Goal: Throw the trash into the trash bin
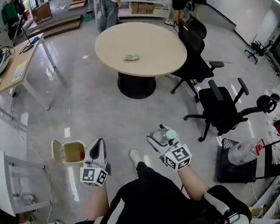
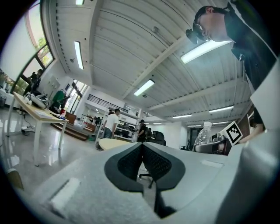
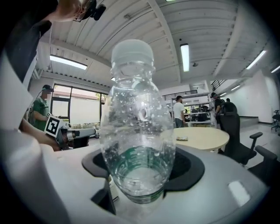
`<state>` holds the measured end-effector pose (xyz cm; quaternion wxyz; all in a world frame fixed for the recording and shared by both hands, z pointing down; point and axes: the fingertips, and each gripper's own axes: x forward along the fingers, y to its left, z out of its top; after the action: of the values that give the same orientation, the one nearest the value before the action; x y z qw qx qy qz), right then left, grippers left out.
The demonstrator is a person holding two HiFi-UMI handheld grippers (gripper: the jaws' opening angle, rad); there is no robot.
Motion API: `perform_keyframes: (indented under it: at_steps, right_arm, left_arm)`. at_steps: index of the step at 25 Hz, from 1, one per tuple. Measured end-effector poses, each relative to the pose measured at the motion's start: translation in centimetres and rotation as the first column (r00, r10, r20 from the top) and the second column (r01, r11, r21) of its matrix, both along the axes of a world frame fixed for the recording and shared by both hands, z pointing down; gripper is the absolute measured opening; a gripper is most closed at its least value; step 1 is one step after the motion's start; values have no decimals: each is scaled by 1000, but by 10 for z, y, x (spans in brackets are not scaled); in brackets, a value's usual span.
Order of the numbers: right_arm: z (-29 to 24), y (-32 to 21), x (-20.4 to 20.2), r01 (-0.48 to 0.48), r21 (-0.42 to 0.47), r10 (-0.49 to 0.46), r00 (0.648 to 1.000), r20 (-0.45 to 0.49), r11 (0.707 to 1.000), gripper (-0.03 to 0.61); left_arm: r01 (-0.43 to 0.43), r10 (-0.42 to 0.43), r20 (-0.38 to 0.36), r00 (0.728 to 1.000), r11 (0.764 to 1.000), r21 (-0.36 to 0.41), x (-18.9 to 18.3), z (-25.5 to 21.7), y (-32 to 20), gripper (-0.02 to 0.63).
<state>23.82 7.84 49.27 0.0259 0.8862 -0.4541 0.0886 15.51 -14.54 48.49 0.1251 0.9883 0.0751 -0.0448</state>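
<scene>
now | left gripper [image 1: 100, 144] jaws closed | right gripper [image 1: 162, 135] jaws grip bottle [image 3: 136, 118] | bin [image 1: 69, 161] contents unclear

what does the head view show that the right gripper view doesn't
Only the head view: the open trash bin on the floor, and the desk at the left.
Only the right gripper view: the ceiling lights, and a close look at the black pads pressing on the lower part of the clear plastic bottle.
Both: that bottle held in the right hand-held gripper, part of the left hand-held gripper, the round table, and the small packet lying on it.
</scene>
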Motion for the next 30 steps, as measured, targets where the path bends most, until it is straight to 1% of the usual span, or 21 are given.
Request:
perform_keyframes:
  at_steps: [4, 8, 11, 14, 17, 20, 23, 26, 28, 30]
  right_arm:
    - [3, -44, 37, 94, 5, -94, 996, -1, 996, 331]
    - [4, -93, 77, 175, 3, -175, 985, 4, 985, 331]
    - [1, -122, 110, 226, 18, -226, 974, -4, 974, 331]
    - [2, -151, 141, 273, 41, -273, 962, 2, 961, 331]
    - [2, -183, 160, 321, 58, -322, 947, 5, 945, 331]
    - [4, -214, 171, 387, 70, -388, 921, 10, 920, 331]
    - [9, -241, 173, 472, 73, -474, 880, 18, 879, 331]
    - [15, -266, 167, 552, 68, -554, 832, 21, 831, 331]
    - [19, -279, 160, 584, 78, -587, 809, 33, 808, 331]
    - [26, -293, 151, 615, 80, -619, 784, 51, 785, 331]
  left_arm:
    - [98, -98, 8, 995, 995, -3, 17, 4, -34, 0]
    - [177, -177, 2, 984, 984, -16, 46, -2, -69, 0]
    - [219, -220, -3, 976, 976, -2, 71, -15, -86, 0]
    - [279, -279, -5, 960, 960, 12, 86, -24, -107, 0]
    - [341, -341, 3, 940, 940, 26, 91, -26, -132, 0]
    - [408, -408, 6, 913, 912, 37, 90, -27, -152, 0]
    - [478, -480, 18, 877, 877, 56, 81, -26, -164, 0]
    - [541, -544, 52, 837, 839, 63, 62, -21, -174, 0]
    - [581, -584, 76, 808, 812, 60, 45, -18, -182, 0]
    - [620, -623, 84, 778, 782, 61, 28, -16, -186, 0]
